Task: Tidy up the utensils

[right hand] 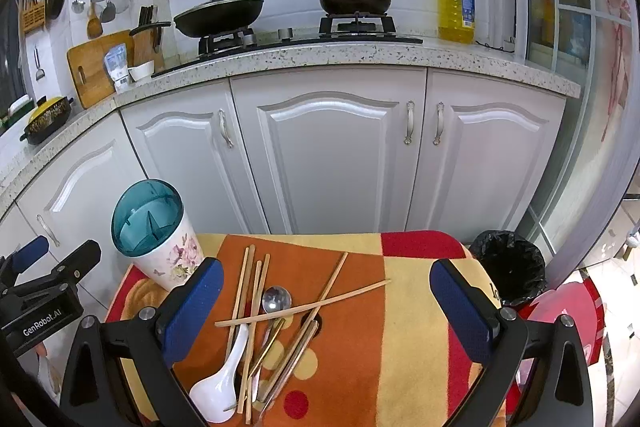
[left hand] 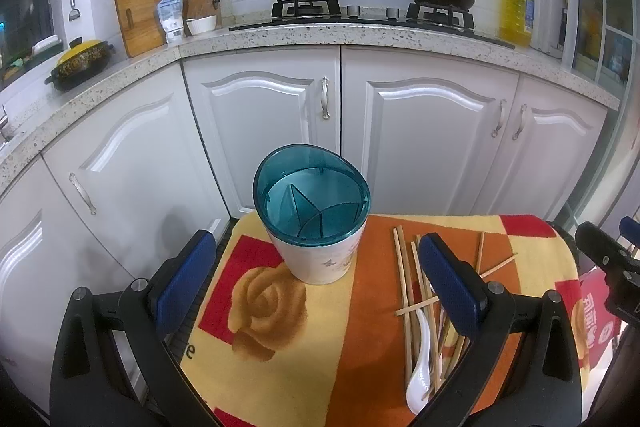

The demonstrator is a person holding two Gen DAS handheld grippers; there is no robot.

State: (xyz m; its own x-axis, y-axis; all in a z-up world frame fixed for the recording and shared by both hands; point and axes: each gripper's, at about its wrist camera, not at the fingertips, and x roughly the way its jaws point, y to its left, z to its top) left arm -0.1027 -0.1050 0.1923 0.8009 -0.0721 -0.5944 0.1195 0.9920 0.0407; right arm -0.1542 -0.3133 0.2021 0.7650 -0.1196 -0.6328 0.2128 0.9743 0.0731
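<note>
Since nothing is sorted yet, both the left gripper (left hand: 316,283) and the right gripper (right hand: 326,303) hover with fingers apart and empty; chopsticks (right hand: 256,291) and spoons (right hand: 222,385) lie piled on the surface (right hand: 400,307) beside the empty divided holder (left hand: 316,223).

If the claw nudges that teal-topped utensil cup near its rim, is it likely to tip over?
Probably. The utensil cup is tall, narrows toward its base, looks empty inside, and stands on a soft blanket, so a high push could tip it. Pushing low on the wall seems safer.
</note>
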